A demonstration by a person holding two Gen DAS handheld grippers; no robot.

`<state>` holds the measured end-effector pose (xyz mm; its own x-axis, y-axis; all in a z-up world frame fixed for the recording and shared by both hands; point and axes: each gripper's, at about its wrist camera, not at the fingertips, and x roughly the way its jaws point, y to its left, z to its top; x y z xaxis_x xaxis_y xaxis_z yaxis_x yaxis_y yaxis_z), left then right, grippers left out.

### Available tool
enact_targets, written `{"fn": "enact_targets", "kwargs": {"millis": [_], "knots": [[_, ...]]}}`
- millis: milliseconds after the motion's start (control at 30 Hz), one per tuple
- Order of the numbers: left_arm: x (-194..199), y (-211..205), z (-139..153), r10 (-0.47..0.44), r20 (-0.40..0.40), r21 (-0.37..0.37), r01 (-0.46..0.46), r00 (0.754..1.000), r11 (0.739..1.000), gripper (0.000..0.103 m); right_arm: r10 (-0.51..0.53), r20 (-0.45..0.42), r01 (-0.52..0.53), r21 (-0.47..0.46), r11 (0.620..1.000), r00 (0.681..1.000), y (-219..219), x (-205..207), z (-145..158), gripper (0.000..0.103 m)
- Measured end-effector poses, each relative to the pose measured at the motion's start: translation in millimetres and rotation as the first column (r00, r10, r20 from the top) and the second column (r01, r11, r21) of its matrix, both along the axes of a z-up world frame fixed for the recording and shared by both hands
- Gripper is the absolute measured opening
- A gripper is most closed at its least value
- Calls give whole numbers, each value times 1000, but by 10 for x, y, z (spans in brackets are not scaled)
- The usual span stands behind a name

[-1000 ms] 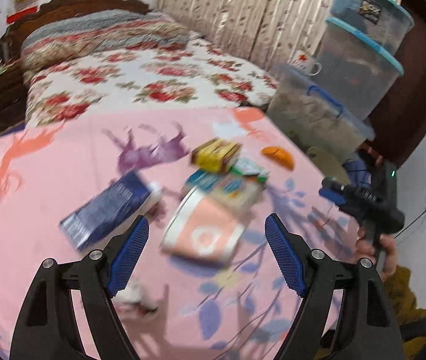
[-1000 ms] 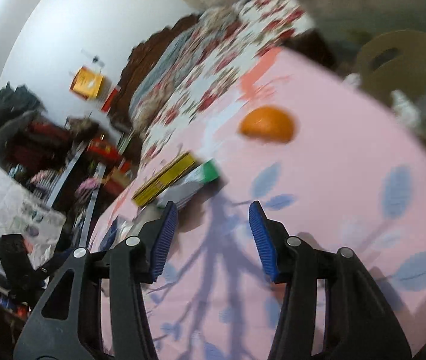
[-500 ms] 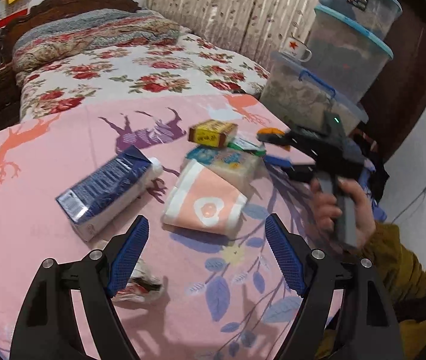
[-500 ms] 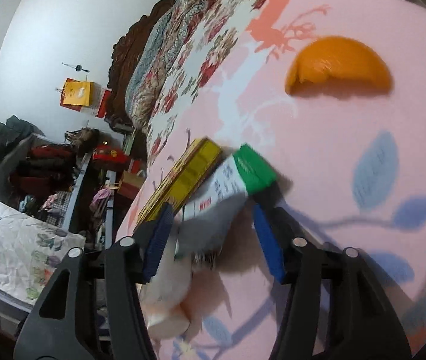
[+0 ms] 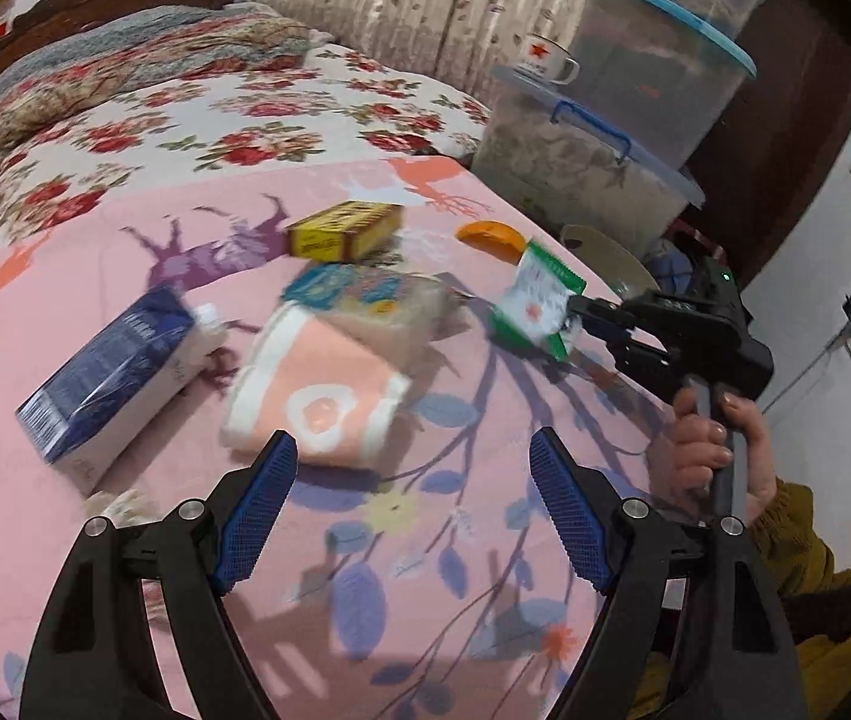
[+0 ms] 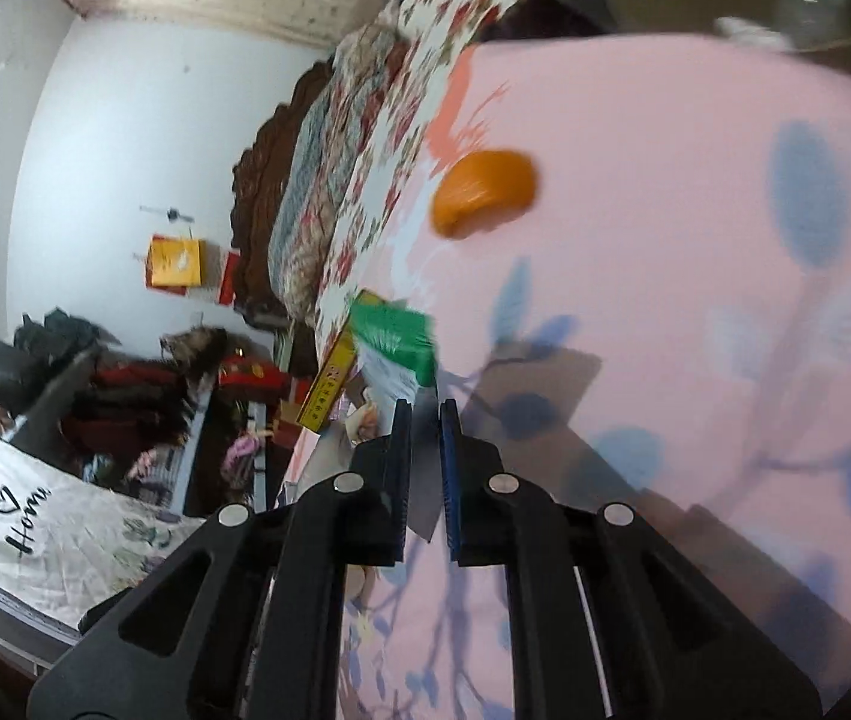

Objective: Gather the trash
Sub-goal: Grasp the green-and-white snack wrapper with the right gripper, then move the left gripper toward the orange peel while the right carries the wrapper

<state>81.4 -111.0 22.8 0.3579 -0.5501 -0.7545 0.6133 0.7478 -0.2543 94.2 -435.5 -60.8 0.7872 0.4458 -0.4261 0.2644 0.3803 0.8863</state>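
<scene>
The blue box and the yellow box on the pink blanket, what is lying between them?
In the left wrist view, only bare pink blanket lies between the blue box and the yellow box.

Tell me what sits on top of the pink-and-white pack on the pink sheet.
A clear packet with a teal and yellow label lies over the far end of the pink-and-white pack. The pack's near face stays bare. What the packet covers, and anything under the pack, cannot be seen.
</scene>
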Motion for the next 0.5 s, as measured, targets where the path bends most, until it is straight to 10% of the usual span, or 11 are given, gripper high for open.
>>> {"fn": "enact_targets", "kwargs": {"millis": [400, 500], "knots": [[119, -358, -56, -11, 27, 78, 9, 1000, 997, 76, -16, -3, 16, -46, 999, 1000, -45, -319, -15, 16], [245, -364, -83, 12, 13, 98, -13, 1000, 995, 76, 6, -9, -6, -59, 998, 1000, -4, -254, -1, 40]]}}
